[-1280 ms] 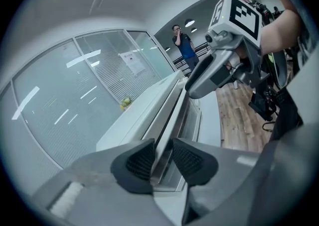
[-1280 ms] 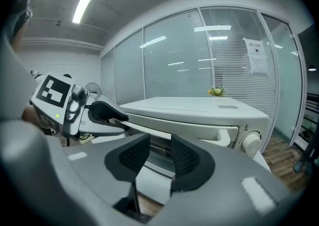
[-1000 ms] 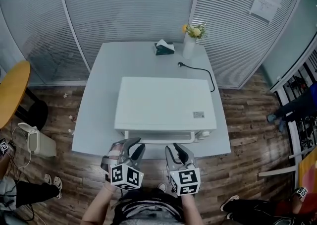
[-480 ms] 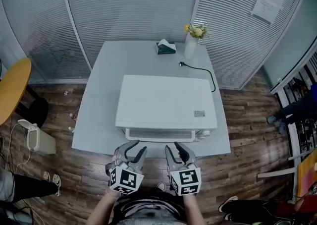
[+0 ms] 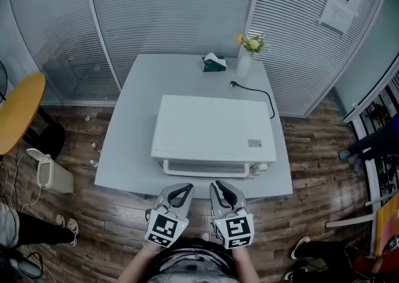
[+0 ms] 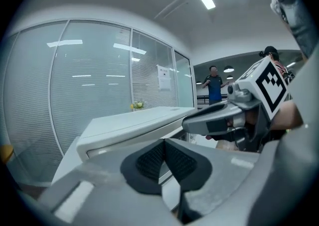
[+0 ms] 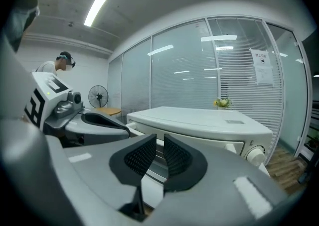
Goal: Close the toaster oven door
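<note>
Since the earlier frame both pairs of tongs have been closing, and my left tongs (image 5: pixel 179 188) have rolled and sit nearer the right pair than before.

- Left tongs: pads pressed together, nothing between them (left gripper view (image 6: pixel 163 143)).
- Right tongs (image 5: pixel 222 187): a thin gap is left between the pads and nothing is in it (right gripper view (image 7: pixel 159 141)).
- Both pairs are held side by side just off the near edge of the bench (image 5: pixel 128 151). They point at the oven front and touch nothing.

Task item: the white toaster oven (image 5: pixel 215 127) stands in the middle of the grey bench, with its front toward me.
- Its door (image 5: pixel 209 167) stands upright against the oven front and looks closed in both the head view and the right gripper view.
- A round knob (image 7: pixel 255 156) sits at the right end of the front panel.

Behind the oven on the bench:
- a dark tissue box (image 5: pixel 213 62);
- a white vase of yellow flowers (image 5: pixel 244 56) at the far right corner;
- a black power cord (image 5: pixel 257 92) running from the oven's right rear, with its plug lying loose on the bench top.

A person in a dark top stands far off behind the glass in the left gripper view.
</note>
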{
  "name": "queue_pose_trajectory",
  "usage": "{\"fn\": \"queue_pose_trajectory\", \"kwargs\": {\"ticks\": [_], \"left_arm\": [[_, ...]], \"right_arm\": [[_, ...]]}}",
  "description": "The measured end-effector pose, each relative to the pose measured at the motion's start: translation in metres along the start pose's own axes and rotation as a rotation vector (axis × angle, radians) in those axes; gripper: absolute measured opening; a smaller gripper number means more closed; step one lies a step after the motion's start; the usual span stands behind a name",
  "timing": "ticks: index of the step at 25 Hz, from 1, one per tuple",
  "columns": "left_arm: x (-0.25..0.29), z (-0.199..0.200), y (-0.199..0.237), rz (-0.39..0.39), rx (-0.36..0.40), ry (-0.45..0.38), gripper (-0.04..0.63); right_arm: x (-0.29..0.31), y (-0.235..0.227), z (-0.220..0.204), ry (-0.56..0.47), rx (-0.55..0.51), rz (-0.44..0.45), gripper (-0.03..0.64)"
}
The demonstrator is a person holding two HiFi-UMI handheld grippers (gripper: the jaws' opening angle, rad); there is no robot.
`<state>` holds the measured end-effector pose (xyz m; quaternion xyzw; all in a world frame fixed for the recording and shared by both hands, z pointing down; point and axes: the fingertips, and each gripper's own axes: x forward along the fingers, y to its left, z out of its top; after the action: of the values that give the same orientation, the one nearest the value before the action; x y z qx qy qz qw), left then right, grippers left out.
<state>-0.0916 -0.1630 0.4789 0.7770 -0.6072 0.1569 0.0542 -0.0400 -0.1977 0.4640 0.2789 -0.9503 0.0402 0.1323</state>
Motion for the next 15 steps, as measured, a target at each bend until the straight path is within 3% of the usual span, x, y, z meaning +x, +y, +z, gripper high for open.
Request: {"fn": "queue_pose_trajectory", "kwargs": {"ticks": [6, 12, 15], "left_arm": [[-0.002, 0.021, -0.003, -0.011, -0.071, -0.077, 0.005], [-0.006, 0.055, 0.001, 0.009, -0.063, -0.16, 0.005], [-0.011, 0.071, 0.005, 0.021, -0.108, -0.201, 0.005]], "right_arm": [[-0.005, 0.006, 0.029, -0.069, 0.01, 0.023, 0.016], [-0.009, 0.013, 0.055, -0.124, 0.005, 0.065, 0.015], [-0.01, 0.016, 0.068, -0.155, 0.008, 0.076, 0.012]]}}
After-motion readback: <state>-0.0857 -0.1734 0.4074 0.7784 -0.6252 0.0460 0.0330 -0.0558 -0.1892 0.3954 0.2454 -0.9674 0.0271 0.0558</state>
